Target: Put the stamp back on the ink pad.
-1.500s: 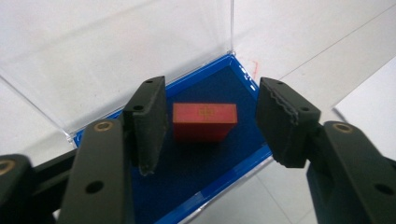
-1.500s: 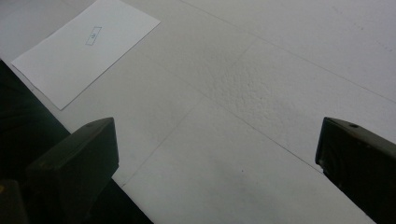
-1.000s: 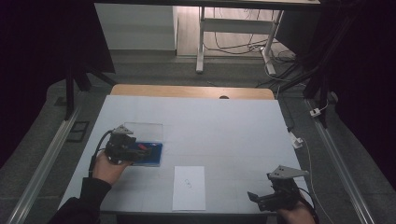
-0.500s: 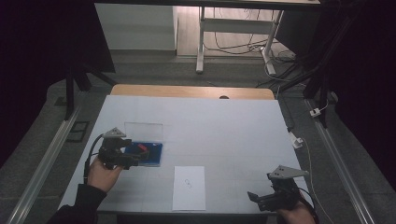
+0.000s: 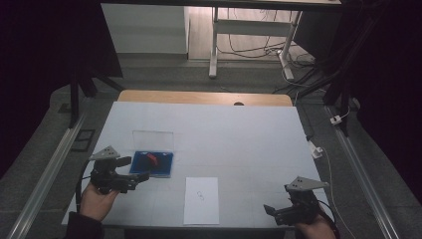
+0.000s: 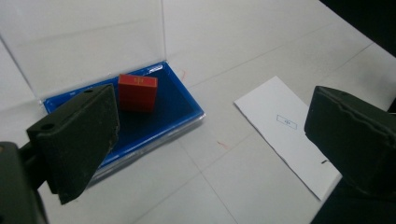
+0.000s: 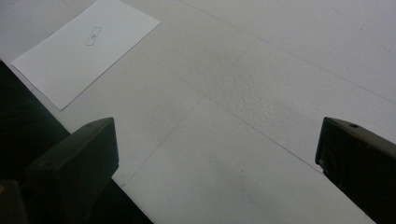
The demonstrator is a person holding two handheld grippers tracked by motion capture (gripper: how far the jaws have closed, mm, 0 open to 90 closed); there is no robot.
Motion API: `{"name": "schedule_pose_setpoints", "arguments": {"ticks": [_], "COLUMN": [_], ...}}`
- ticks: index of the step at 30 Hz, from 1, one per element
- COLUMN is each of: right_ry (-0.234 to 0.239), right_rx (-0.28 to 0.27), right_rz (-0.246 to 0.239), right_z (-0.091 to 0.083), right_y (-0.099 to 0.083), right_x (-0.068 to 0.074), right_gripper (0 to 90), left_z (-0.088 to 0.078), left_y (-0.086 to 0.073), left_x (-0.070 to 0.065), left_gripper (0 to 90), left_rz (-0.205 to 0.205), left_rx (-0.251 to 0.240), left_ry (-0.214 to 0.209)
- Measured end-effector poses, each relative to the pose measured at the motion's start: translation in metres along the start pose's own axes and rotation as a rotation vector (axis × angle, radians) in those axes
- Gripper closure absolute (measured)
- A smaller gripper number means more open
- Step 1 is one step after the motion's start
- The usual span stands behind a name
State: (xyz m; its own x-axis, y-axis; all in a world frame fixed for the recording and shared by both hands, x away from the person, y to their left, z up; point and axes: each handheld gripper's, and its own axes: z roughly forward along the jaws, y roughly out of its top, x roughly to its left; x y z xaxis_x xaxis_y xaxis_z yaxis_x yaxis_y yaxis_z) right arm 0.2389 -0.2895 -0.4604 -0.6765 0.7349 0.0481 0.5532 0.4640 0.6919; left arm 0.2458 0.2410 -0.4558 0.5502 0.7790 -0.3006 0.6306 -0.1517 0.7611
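Left gripper (image 5: 133, 169): held low over the near left of the bench (image 5: 239, 134), fingers (image 6: 74, 135) spread wide with nothing between them.
Right gripper (image 5: 273, 213): at the near right edge of the bench, fingers (image 7: 77, 161) likewise wide apart and empty; bare surface ahead of them.
Case (image 6: 140, 126): flat blue tray with a clear lid (image 6: 84, 42) standing open at its far side; lies just ahead of the left fingers, nearer the left-hand one in the left gripper view.
Red block (image 6: 137, 92): small box-shaped piece sitting inside the blue tray, toward the hinge end, just beyond the left fingers and apart from them.
Paper sheet (image 5: 201, 200): white, a small printed mark near its middle; lies flat between the two grippers, ahead and to the right of the left fingers, ahead and to the left of the right fingers.
Done, by my reckoning: the block sits in the case, and neither pair of fingers has hold of it.
Left to do, by my reckoning: the lid is not yet shut; closing it looks like the remaining step, and the left fingers are the nearer pair for it.
Uncertain: whether the sheet plays any part in the work; nothing touches it.
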Motion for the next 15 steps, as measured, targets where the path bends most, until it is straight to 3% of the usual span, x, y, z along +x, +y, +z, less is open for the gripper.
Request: {"name": "schedule_pose_setpoints", "arguments": {"ticks": [6, 15], "right_ry": [0.0, -0.001], "right_rx": [0.001, 0.002], "right_rz": [0.002, 0.006], "right_z": [0.0, 0.0], "right_y": [0.0, 0.0], "right_x": [0.0, 0.0], "right_gripper": [0.0, 0.0], "left_z": [-0.015, -0.032], "left_y": [-0.014, -0.034], "left_x": [-0.002, -0.008], "left_gripper": [2.9, 2.8], "left_rz": [-0.011, 0.004], "left_rx": [-0.014, -0.014], "left_ry": [0.005, 0.031]}}
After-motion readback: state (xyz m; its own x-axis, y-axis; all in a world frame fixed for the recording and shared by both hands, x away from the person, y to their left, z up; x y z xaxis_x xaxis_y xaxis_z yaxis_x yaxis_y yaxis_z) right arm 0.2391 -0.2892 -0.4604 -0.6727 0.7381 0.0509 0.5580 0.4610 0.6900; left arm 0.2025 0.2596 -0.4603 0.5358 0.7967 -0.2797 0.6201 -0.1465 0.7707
